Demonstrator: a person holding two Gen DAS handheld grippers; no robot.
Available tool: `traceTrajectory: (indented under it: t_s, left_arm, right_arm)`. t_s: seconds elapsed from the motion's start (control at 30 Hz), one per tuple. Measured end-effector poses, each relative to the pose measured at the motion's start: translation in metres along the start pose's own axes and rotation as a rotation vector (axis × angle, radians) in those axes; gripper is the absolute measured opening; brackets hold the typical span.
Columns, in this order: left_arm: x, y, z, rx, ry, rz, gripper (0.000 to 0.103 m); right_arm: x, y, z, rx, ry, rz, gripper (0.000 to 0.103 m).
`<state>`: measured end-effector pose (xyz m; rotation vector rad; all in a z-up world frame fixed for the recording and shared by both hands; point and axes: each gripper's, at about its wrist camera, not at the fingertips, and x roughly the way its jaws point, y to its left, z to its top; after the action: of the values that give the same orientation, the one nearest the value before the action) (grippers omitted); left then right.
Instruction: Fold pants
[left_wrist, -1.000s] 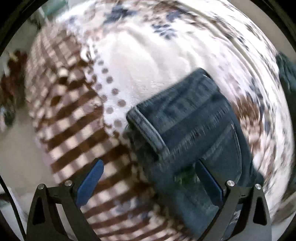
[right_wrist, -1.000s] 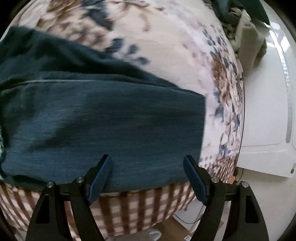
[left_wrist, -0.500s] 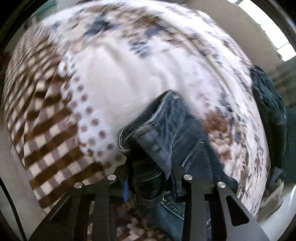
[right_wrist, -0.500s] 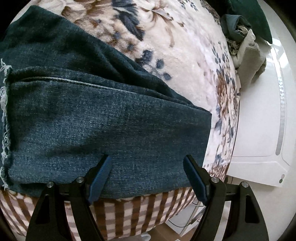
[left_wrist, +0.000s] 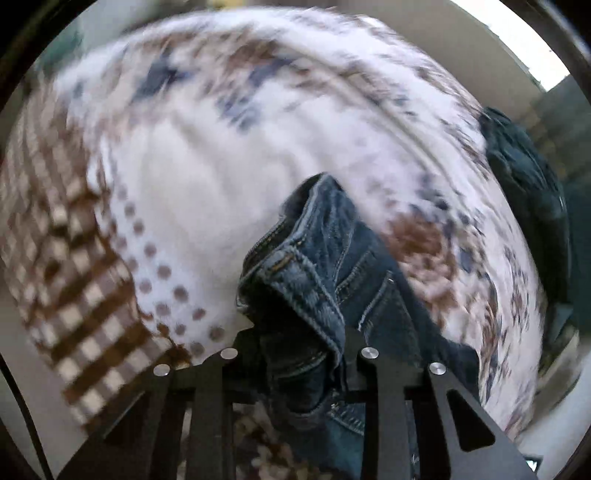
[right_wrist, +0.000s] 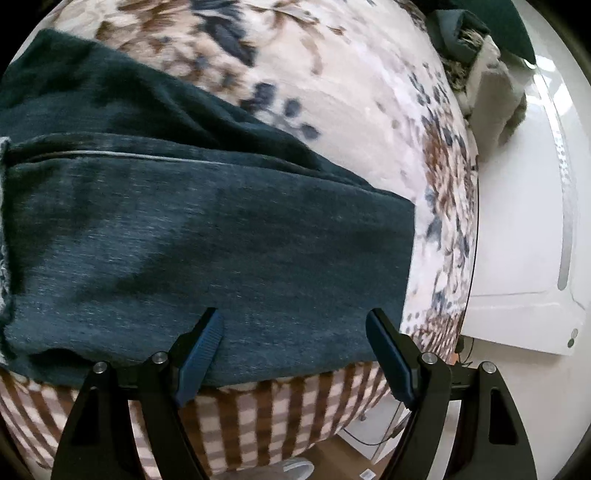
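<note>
Dark blue jeans (right_wrist: 207, 240) lie folded lengthwise on a floral blanket (right_wrist: 351, 110), the legs stacked and the fold end at the right. My right gripper (right_wrist: 295, 350) is open and empty, its blue-padded fingers (right_wrist: 201, 350) just above the near edge of the jeans. In the left wrist view my left gripper (left_wrist: 299, 354) is shut on the bunched waistband of the jeans (left_wrist: 314, 266), which rises off the blanket (left_wrist: 221, 166). The view is blurred by motion.
The blanket has a brown checked border (right_wrist: 277, 410) hanging over the near edge. A pile of dark and beige clothes (right_wrist: 484, 74) lies at the far right by a white surface (right_wrist: 517, 221). Another dark garment (left_wrist: 524, 177) lies at the right in the left view.
My left gripper closed on the waistband and has lifted it, bunching the denim. My right gripper stayed open over the legs with only slight camera shift.
</note>
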<state>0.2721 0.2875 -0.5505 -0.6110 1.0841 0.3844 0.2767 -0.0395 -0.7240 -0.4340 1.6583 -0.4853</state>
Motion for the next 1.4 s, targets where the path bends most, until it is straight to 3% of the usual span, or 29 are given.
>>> traceTrajectory:
  t_s: [0.27,0.6,0.77,0.97,1.13,1.2,1.27,1.3,1.37,1.4]
  left_arm:
    - [-0.072,-0.09,-0.026,0.274,-0.124,-0.033,0.024]
    - [-0.103,-0.222,-0.114,0.568,-0.098,-0.09,0.023]
    - [-0.091,-0.287,-0.173,0.692,-0.023,-0.135,0.023]
    - [-0.061,-0.351,-0.255,0.873,0.072,-0.157,0.023]
    - [-0.005,-0.383,-0.324,1.03,0.16,-0.067,0.023]
    - [0.013,-0.385,-0.339,1.047,0.187,-0.026,0.024]
    - [0.022,-0.389,-0.344,1.045,0.222,0.002,0.027]
    - [0.022,-0.391,-0.342,1.026,0.249,0.006,0.034]
    - [0.016,-0.393,-0.342,0.991,0.285,-0.039,0.055]
    - [0.004,-0.395,-0.336,0.962,0.299,-0.091,0.077]
  right_arm:
    - [0.007,-0.05,-0.008,0.08,-0.036,0.089,0.082]
    - [0.059,-0.153,-0.006,0.183,-0.011,0.185,0.082]
    - [0.104,-0.226,-0.015,0.282,0.026,0.212,0.082]
    - [0.169,-0.296,-0.031,0.407,0.111,0.32,0.082]
    - [0.209,-0.327,-0.043,0.473,0.167,0.384,0.082]
    - [0.219,-0.336,-0.049,0.499,0.182,0.414,0.082]
    - [0.225,-0.342,-0.053,0.519,0.19,0.458,0.082]
    - [0.226,-0.345,-0.055,0.527,0.191,0.483,0.082]
    - [0.228,-0.351,-0.061,0.553,0.177,0.563,0.082]
    - [0.227,-0.354,-0.063,0.56,0.17,0.596,0.082]
